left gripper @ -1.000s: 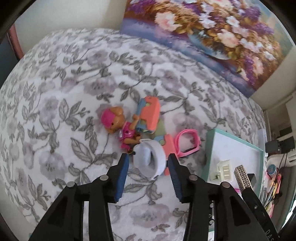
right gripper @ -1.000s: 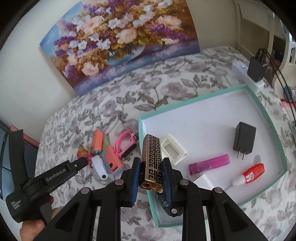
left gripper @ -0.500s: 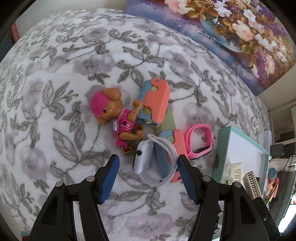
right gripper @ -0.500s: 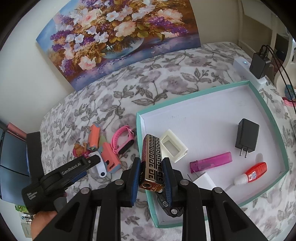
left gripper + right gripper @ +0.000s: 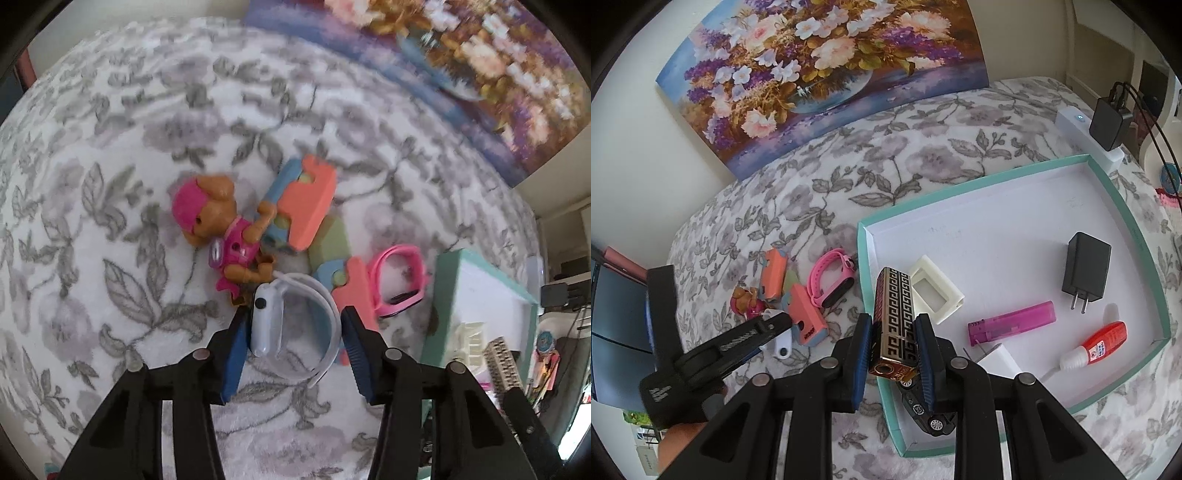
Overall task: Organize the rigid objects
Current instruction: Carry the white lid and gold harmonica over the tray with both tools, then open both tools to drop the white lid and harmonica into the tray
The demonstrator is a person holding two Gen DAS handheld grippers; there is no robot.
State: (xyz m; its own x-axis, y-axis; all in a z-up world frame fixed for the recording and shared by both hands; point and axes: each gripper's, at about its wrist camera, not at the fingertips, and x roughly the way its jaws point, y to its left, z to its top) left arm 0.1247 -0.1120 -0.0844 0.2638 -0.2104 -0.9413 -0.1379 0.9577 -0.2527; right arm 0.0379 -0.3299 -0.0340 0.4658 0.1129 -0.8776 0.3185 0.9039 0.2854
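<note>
Grey-flowered fleece covers the bed (image 5: 923,155) under both of your hands. On it sits the teal-rimmed tray (image 5: 1123,206), holding a black charger (image 5: 1086,271), a purple lighter (image 5: 1012,326), a red correction pen (image 5: 1104,341) and a cream frame (image 5: 936,290). Your right gripper (image 5: 894,354) is clamped on the gold-patterned lighter (image 5: 892,314) above the tray's near left corner. Left of the tray lie orange blocks (image 5: 306,206), a pink watch (image 5: 399,280) and a toy dog (image 5: 218,225). Your left gripper (image 5: 291,339) has just been closing, and the white watch (image 5: 269,321) stands between its blue pads, the left pad against the watch face, the right just beside the strap.
</note>
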